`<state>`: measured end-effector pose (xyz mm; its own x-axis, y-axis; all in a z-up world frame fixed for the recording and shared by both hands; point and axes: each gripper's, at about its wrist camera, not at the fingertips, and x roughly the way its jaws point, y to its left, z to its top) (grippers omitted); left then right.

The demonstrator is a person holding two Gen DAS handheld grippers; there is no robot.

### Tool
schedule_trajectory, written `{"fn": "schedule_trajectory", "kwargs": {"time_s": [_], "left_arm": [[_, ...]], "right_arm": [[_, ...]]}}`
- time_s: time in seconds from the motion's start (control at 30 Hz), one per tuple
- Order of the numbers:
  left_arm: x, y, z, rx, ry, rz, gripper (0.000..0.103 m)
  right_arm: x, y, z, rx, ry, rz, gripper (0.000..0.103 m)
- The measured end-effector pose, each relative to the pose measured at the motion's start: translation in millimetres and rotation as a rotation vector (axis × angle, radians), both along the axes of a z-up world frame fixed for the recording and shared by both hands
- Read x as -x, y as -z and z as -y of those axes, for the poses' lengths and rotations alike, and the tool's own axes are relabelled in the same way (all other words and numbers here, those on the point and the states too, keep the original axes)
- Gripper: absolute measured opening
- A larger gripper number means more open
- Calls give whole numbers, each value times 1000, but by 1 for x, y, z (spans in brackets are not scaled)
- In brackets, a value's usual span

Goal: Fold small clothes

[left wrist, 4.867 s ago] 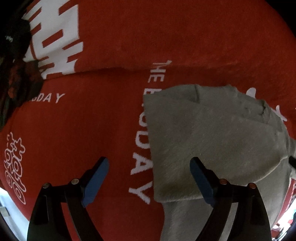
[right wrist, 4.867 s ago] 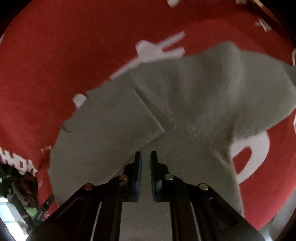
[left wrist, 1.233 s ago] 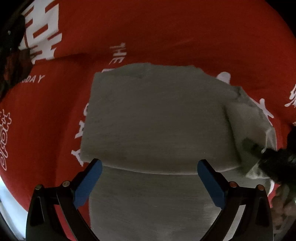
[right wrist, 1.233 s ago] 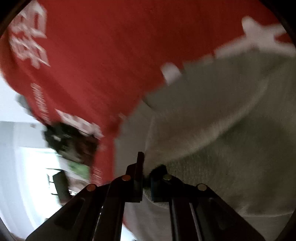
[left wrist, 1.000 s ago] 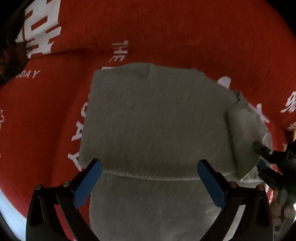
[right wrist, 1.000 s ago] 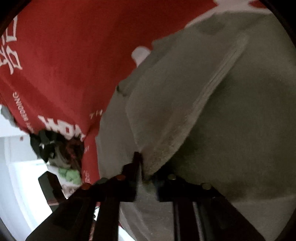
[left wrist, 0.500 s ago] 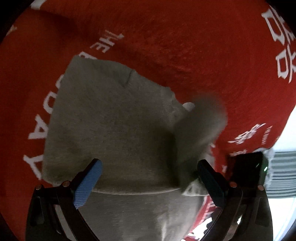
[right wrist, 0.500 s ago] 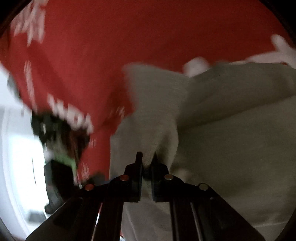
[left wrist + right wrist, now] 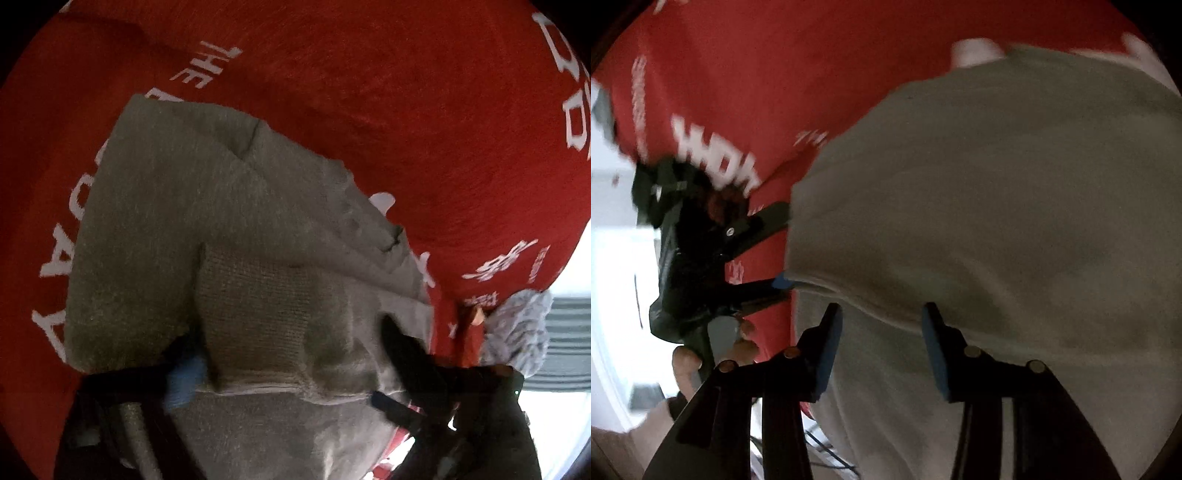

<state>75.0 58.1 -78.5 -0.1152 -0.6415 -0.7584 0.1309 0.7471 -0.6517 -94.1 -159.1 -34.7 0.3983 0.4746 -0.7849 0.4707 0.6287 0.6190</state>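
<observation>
the grey garment lies on a red cloth printed with white lettering, and it spreads ahead of both tongs. the left tongs have just been closing. a doubled fold at the garment's near edge now stands between their blue pads, which sit against either side of it, so we read this as a wide pinch on the fold. the raised fold hides most of both fingers in the left wrist view, leaving only a bit of blue on each side.

just to the right of the left tongs, a dark body that we take for the other tool crosses the garment's corner. beyond it, past the edge of the red cloth, lies a pale blue-grey knitted cloth.

the right tongs have just been opening. their pads stand well apart above the garment's hem and hold nothing, with only flat grey fabric showing in the gap. the picture there is blurred. to their left, the left tongs reach in sideways and straddle the garment's edge, and a hand holds their handle.
</observation>
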Motion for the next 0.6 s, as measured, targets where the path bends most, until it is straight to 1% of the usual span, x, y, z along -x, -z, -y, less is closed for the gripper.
{"fn": "schedule_trajectory", "kwargs": {"time_s": [0.03,0.1,0.13,0.17,0.2,0.23,0.3,0.33,0.37,0.4,0.43,0.5,0.53,0.6], "left_arm": [[1,3,2,3,15,-13,38],[4,7,1,15,31,-27,21],[6,6,2,9,43,-11,20],[7,4,3,7,52,7,20],[8,2,4,7,61,25,13],[7,-1,5,9,69,37,8],[4,-8,8,1,78,65,8],[2,-12,9,-3,83,80,8],[0,-15,12,-5,88,94,8],[-3,-19,14,-4,90,106,8],[-5,-25,18,-3,96,126,8],[-7,-31,19,-4,110,153,8],[-7,-31,21,-9,120,158,8],[-4,-24,23,-37,144,151,8]], "right_arm": [[15,0,11,-9,74,-12,48],[49,-1,36,-19,194,-27,48],[72,-1,51,-22,282,-35,48],[87,-1,62,-27,343,-36,48],[107,1,76,-36,429,-37,48],[119,3,86,-45,492,-36,48],[138,9,105,-67,611,-33,48],[142,11,112,-77,645,-26,48],[149,11,125,-92,684,-12,43],[151,13,130,-97,709,-5,33],[149,12,135,-86,720,-5,6],[141,3,138,-38,698,11,6],[138,-6,138,6,666,25,6],[140,-9,138,51,638,26,6]]}}
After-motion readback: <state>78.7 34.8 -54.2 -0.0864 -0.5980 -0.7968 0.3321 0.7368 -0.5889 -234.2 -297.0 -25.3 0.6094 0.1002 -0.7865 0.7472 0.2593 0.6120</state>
